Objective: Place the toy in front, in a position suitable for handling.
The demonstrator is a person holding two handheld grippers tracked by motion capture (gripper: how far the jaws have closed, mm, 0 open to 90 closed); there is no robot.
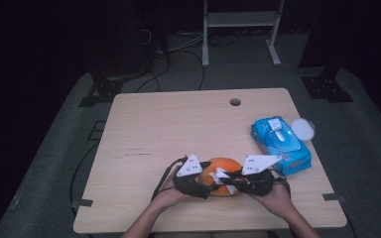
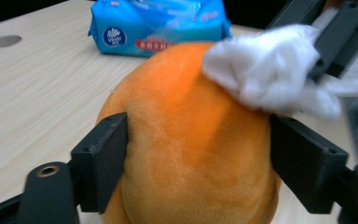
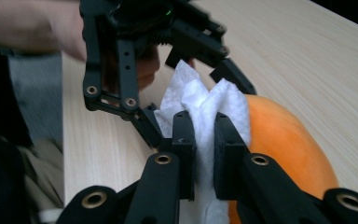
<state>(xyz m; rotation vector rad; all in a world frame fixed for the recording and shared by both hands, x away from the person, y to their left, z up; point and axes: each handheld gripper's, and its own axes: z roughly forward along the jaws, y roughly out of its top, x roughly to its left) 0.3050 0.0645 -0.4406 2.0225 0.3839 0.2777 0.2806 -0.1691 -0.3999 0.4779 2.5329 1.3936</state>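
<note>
An orange plush ball [image 1: 224, 167] lies on the wooden table [image 1: 168, 124] near its front edge. My left gripper [image 1: 209, 185] comes at it from the left, and in the left gripper view both pads [image 2: 101, 158] press into the sides of the ball [image 2: 191, 154]. From the right, my right gripper [image 1: 229, 181] is shut on a crumpled white wipe [image 3: 214, 102], pinched between its two jaws [image 3: 205, 135]. The wipe [image 2: 265, 70] rests against the top of the ball [image 3: 284, 140]. The ball's underside is hidden.
A blue pack of wet wipes [image 1: 280, 144] with its flap raised lies at the right of the table, a round white lid [image 1: 303, 129] beside it. A cable hole [image 1: 235, 102] is near the far edge. Bare tabletop lies left and beyond the ball.
</note>
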